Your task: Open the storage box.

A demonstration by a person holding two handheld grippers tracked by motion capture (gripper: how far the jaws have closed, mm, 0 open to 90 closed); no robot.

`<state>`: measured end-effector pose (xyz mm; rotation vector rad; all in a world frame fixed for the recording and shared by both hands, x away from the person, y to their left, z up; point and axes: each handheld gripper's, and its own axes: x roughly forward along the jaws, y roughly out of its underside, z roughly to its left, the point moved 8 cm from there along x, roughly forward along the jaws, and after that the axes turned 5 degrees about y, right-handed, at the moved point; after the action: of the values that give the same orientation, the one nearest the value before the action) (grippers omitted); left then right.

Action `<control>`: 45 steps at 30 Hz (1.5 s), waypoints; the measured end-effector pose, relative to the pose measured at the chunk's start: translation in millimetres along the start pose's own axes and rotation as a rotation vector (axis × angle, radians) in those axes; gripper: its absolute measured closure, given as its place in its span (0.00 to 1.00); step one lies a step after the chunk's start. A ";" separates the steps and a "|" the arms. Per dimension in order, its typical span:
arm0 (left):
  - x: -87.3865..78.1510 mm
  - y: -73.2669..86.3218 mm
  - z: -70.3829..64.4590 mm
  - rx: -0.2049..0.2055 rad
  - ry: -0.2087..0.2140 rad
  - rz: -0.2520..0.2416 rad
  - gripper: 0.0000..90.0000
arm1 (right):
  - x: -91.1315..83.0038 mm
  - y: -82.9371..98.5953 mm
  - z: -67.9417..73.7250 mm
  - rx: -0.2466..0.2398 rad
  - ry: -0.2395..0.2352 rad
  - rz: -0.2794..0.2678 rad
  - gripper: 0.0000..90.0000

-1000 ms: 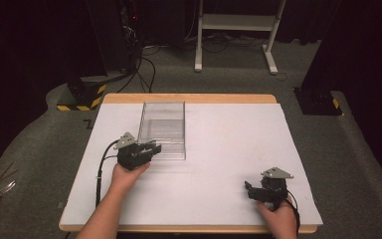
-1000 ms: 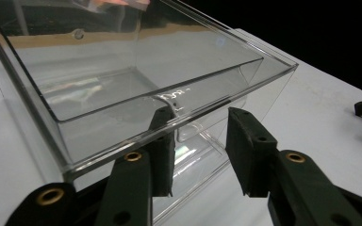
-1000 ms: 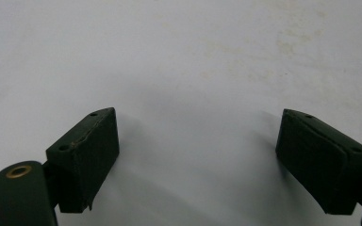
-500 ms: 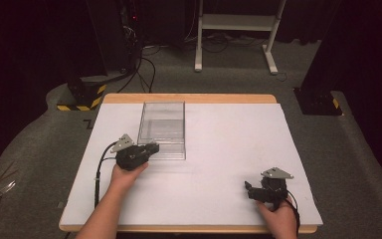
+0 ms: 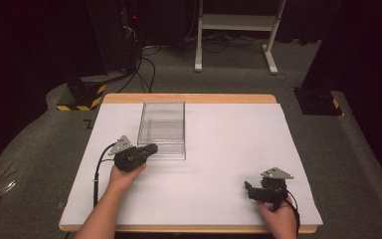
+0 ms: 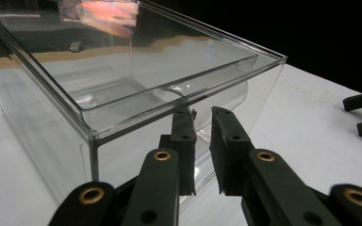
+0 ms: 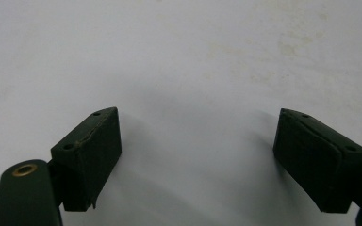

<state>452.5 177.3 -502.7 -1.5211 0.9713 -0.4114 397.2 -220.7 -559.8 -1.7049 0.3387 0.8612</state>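
High view records a white tabletop [image 5: 219, 149] with one clear plastic box [image 5: 162, 128] standing upright left of centre, in the upper half of the board, its open top facing up and nothing visible inside. Left claw [image 5: 151, 148] lies at the box's near left corner, in the middle left of the frame, hand behind it and cable trailing back toward the bottom edge. Left gripper view puts the same box [image 6: 136, 94] in the upper left and centre of the frame, with the left claw [image 6: 202, 136] nearly closed: its two jaws stand a narrow gap apart, level with the near wall close to a corner. Whether the wall sits between the jaws or just behind them cannot be settled through the clear plastic; judged, the hand is placed here to take the wall edge, the one graspable feature on a smooth box. Right claw [image 5: 248, 189] rests low at the lower right of the high view, well apart from the box. Right gripper view shows the right claw [image 7: 198, 155] spread wide over bare white surface, grasping nothing, judged parked clear of the work.
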 end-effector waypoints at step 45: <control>-29.6 18.0 -33.9 0.011 0.066 -0.016 0.93 | -0.2 -0.1 0.2 -0.004 -0.001 -0.003 0.19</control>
<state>404.1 179.6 -504.3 -1.5140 1.0076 -0.4800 397.1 -220.6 -559.7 -1.7084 0.3336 0.8618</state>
